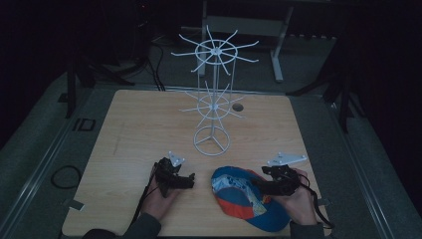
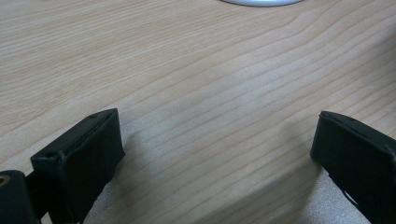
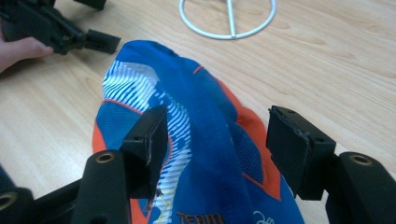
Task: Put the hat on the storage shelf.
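Cap (image 1: 244, 196) on the table's (image 1: 139, 129) near edge, right gripper (image 1: 262, 185) over it.
Right jaws stand wide astride its raised fold, pads not pressing. Left gripper (image 1: 191, 180) lies beside it, open and empty. Farther back stands a white wire rack (image 1: 214, 107).

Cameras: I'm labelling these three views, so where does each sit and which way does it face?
High view: above the person's side, facing forward and down on the table; both forearms show.
Left gripper view: on the left tongs, facing bare wood; both jaws show.
Right gripper view: on the right tongs, facing the cap.
Shared: the rack, cap.
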`<act>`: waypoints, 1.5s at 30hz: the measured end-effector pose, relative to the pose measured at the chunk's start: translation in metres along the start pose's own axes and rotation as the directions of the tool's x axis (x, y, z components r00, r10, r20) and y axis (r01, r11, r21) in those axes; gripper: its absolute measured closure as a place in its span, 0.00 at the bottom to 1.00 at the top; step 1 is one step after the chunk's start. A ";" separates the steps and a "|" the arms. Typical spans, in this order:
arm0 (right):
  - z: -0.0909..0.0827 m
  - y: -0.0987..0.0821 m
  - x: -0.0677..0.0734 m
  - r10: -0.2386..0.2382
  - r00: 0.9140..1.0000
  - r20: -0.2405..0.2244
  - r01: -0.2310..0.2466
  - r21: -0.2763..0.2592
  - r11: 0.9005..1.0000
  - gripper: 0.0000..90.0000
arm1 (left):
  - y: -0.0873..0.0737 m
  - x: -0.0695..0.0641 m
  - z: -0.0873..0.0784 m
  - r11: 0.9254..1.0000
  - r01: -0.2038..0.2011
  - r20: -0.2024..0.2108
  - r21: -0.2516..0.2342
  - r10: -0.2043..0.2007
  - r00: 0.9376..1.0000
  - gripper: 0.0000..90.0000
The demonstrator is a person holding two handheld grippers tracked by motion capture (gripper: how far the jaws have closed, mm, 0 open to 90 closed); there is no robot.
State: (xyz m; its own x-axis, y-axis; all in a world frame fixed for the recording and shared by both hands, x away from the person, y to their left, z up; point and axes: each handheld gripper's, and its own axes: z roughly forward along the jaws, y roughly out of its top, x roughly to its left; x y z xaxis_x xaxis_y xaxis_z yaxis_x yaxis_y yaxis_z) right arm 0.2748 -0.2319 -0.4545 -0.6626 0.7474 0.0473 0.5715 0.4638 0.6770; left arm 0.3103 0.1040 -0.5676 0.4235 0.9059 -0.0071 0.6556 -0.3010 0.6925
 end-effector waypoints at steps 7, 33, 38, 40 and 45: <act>0.002 0.002 0.001 -0.031 1.000 0.002 0.031 0.034 0.999 0.43 | 0.000 0.000 0.000 1.000 0.001 0.002 0.001 -0.001 1.000 0.03; 0.009 0.016 0.008 -0.123 0.992 -0.021 0.125 0.097 0.987 0.40 | 0.000 0.000 0.000 1.000 -0.002 0.004 0.001 0.002 1.000 0.03; 0.013 0.019 0.008 -0.141 0.989 -0.034 0.144 0.109 0.984 0.38 | 0.000 0.000 -0.001 1.000 -0.002 0.004 0.001 0.002 1.000 0.03; 0.014 0.020 0.008 -0.147 0.988 -0.037 0.150 0.114 0.982 0.38 | 0.000 0.000 -0.001 1.000 -0.002 0.004 0.001 0.002 1.000 0.03; 0.019 0.023 0.011 -0.163 0.986 -0.047 0.167 0.133 0.977 0.37 | 0.000 0.000 -0.001 1.000 -0.002 0.004 0.001 0.002 1.000 0.03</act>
State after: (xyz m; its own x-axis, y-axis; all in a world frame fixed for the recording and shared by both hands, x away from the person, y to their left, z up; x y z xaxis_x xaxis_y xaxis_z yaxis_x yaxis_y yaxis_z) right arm 0.2899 -0.2046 -0.4522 -0.7686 0.6390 -0.0292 0.5117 0.6416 0.5714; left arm 0.3095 0.1041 -0.5675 0.4278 0.9038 -0.0087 0.6553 -0.3036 0.6916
